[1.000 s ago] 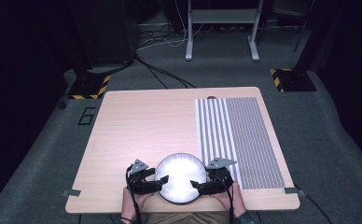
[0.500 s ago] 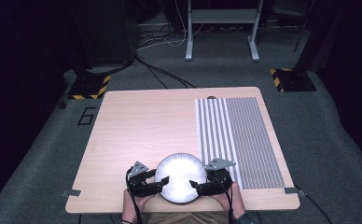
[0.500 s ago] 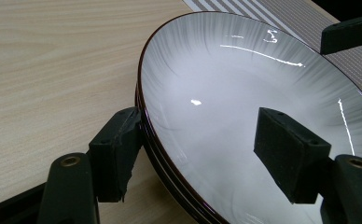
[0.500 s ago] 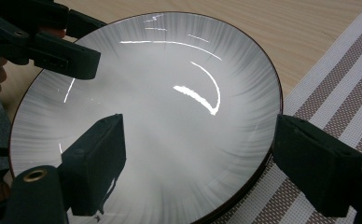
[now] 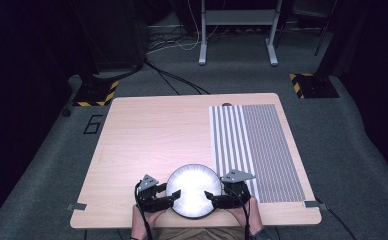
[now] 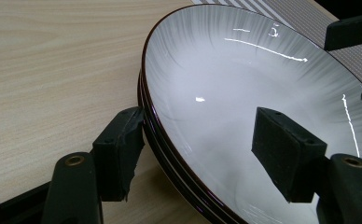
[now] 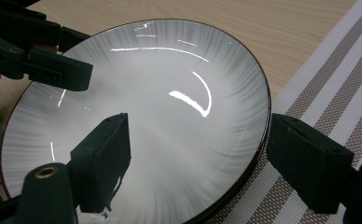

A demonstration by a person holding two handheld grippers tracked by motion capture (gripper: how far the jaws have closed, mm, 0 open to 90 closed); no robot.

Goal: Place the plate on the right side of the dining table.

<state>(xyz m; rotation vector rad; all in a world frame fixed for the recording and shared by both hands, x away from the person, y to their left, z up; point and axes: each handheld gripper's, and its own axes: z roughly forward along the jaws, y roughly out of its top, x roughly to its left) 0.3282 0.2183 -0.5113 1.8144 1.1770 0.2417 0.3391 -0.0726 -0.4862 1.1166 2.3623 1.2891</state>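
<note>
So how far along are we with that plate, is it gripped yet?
Done: both grippers sit at the plate, left gripper and right gripper each straddling its rim. In hand: the fingers are open, one outside and one over the plate. Left: closing and lifting; the striped placemat beside it is bare. The plate seems stacked on others.

plates (image 5: 192,190) at table's (image 5: 152,135) near edge, mat (image 5: 254,145) on right

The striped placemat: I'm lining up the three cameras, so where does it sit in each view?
High view: the grey-and-white striped woven placemat covers the table's right part.
Left gripper view: a sliver at the top right.
Right gripper view: along the right side.
Shared landmark: the round white dark-rimmed plate beside it.
</note>
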